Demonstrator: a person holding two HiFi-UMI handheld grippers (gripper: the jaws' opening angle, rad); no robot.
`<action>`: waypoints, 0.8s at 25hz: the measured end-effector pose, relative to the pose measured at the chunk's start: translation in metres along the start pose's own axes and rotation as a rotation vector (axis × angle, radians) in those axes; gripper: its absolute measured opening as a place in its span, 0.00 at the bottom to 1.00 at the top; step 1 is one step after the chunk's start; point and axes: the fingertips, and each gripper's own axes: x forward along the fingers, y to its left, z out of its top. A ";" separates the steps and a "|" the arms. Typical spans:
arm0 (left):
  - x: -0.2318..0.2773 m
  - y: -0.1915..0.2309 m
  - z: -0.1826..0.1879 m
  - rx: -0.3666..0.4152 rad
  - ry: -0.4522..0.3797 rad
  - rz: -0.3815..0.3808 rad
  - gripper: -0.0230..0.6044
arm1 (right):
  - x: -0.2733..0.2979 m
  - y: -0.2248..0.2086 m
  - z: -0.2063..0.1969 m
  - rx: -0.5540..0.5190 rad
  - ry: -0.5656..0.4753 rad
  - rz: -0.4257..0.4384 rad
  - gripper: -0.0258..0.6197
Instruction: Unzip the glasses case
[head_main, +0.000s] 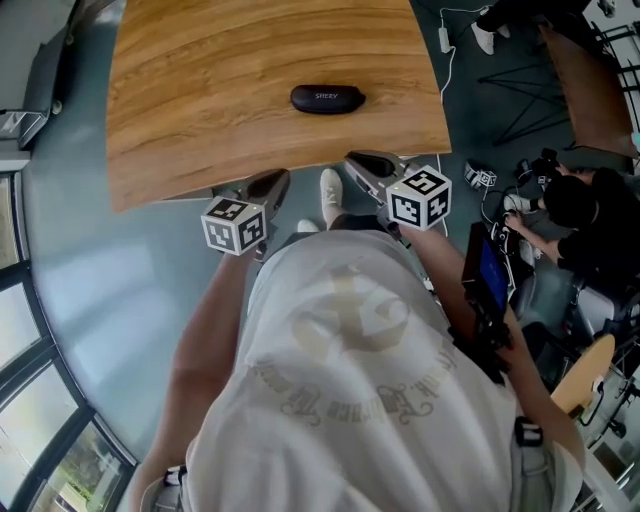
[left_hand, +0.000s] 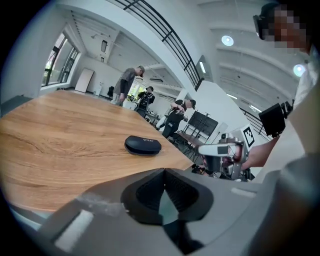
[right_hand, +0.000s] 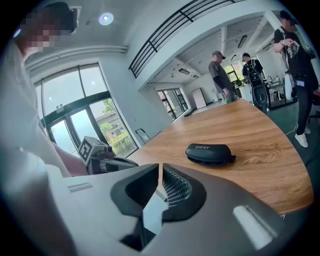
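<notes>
A black zipped glasses case (head_main: 327, 98) lies flat on the wooden table (head_main: 200, 120), a little beyond its near edge. Both grippers hang in the air just off that edge, pointing toward the case and well short of it. My left gripper (head_main: 272, 185) is shut with nothing between its jaws (left_hand: 163, 170); from it the case (left_hand: 143, 145) lies ahead and slightly left. My right gripper (head_main: 356, 160) has its jaws drawn together to a thin slit, also empty (right_hand: 161, 165); its case (right_hand: 210, 153) sits ahead to the right. Each gripper shows in the other's view (left_hand: 220, 149) (right_hand: 107, 160).
A person (head_main: 575, 210) crouches among cables and gear on the floor at the right, beside a dark screen (head_main: 490, 270). More people stand past the table's far end (right_hand: 220, 75). Glass windows (head_main: 20, 330) run along the left.
</notes>
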 end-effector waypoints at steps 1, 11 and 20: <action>0.001 -0.003 0.000 0.010 -0.010 -0.003 0.04 | -0.004 0.002 -0.005 -0.008 -0.002 0.001 0.09; 0.003 -0.024 -0.004 0.064 -0.038 -0.015 0.04 | -0.013 0.008 -0.030 -0.028 0.008 0.019 0.06; -0.011 -0.023 -0.019 0.041 -0.049 0.023 0.04 | -0.014 0.007 -0.036 -0.045 0.006 -0.015 0.06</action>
